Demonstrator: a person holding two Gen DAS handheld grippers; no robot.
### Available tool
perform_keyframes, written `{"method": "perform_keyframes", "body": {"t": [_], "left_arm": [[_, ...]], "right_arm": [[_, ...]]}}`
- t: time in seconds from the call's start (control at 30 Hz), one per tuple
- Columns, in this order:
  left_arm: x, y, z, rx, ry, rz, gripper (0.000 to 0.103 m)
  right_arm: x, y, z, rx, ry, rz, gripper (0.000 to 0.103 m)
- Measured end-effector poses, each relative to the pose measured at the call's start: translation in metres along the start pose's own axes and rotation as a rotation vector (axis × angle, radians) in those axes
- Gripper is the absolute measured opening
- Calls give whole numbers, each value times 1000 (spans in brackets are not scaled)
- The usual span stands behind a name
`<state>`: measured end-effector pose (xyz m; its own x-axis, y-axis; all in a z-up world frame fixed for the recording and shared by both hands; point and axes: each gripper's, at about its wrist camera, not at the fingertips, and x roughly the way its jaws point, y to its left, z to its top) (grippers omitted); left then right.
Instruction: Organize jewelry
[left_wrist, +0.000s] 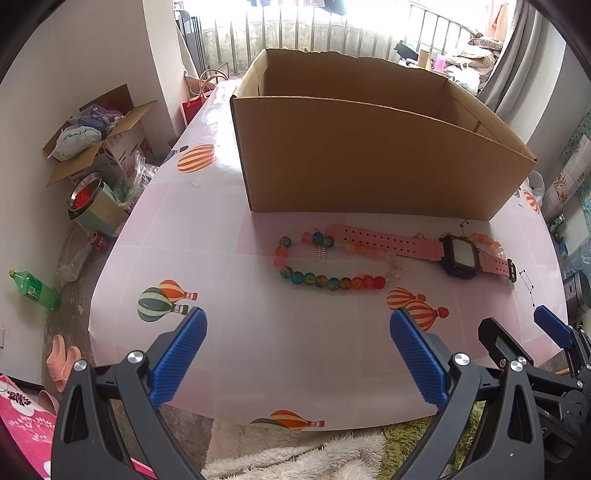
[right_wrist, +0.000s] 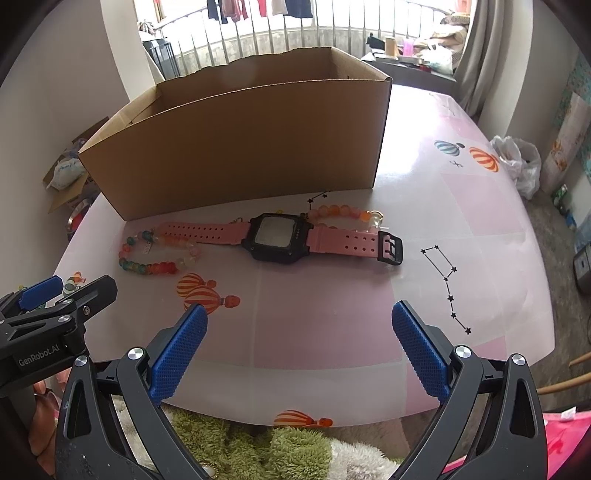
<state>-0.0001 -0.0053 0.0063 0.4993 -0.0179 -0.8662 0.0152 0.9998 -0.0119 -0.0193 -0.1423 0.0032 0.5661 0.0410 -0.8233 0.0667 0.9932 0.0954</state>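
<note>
A multicoloured bead bracelet (left_wrist: 325, 278) with a small metal charm lies on the pink table, also in the right wrist view (right_wrist: 155, 266). A pink-strapped watch (left_wrist: 460, 254) with a black square face lies to its right (right_wrist: 279, 236). A second orange-pink bead bracelet (right_wrist: 343, 212) lies behind the watch (left_wrist: 487, 242). An open cardboard box (left_wrist: 369, 162) stands behind them (right_wrist: 236, 147). My left gripper (left_wrist: 297, 354) is open and empty near the table's front edge. My right gripper (right_wrist: 299, 350) is open and empty, to the right of the left one.
The table (left_wrist: 258, 332) has a pink cloth printed with balloons. On the floor at left are an open carton of clutter (left_wrist: 96, 136), a metal bowl (left_wrist: 85, 195) and a green bottle (left_wrist: 35, 291). A white plastic bag (right_wrist: 517, 162) lies at the table's right edge.
</note>
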Motion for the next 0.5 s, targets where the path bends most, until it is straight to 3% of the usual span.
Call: {"method": "perform_keyframes", "body": {"t": [0.5], "left_arm": [[0, 1, 0, -3, -6, -1, 97]], "right_arm": [[-2, 1, 2, 2, -4, 1, 95]]}}
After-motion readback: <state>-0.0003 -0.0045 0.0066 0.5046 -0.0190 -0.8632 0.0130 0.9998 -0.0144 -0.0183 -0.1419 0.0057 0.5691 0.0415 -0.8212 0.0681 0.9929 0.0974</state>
